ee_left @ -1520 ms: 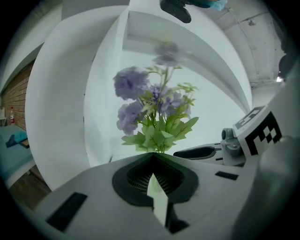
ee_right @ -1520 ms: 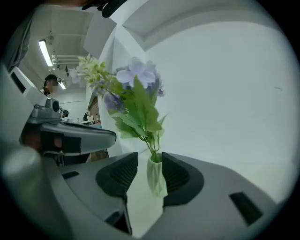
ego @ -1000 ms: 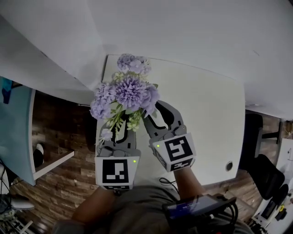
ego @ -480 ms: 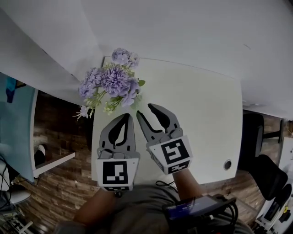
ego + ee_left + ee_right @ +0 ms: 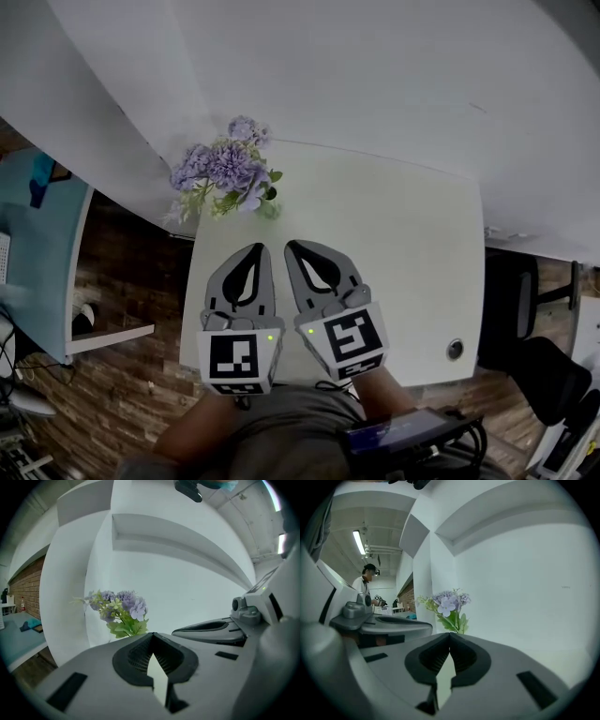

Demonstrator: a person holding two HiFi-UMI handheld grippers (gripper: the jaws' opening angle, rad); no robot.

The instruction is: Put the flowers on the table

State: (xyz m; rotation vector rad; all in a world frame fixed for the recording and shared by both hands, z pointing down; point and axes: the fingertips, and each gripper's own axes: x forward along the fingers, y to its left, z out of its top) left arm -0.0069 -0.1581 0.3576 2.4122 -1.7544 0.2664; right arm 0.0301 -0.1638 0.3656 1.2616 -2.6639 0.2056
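A bunch of purple flowers (image 5: 225, 173) with green leaves stands at the far left corner of the white table (image 5: 394, 253), close to the wall. Both grippers hover side by side over the near half of the table, well short of the bunch. My left gripper (image 5: 255, 251) is shut with nothing in it, and my right gripper (image 5: 292, 247) is shut and empty too. In the left gripper view the flowers (image 5: 119, 613) rise just beyond the closed jaw tips. The right gripper view shows the flowers (image 5: 449, 605) straight ahead; the jaws hide their base.
A white wall runs behind the table. A blue desk (image 5: 37, 262) stands to the left over a brick-pattern floor. A dark chair (image 5: 525, 328) is at the right. A round cable hole (image 5: 455, 349) sits near the table's front right corner. A person (image 5: 368, 581) stands far off.
The flowers were up between the two grippers a second ago; now they stand alone at the far left corner. Both grippers have drawn back toward me, and the right jaws have closed.
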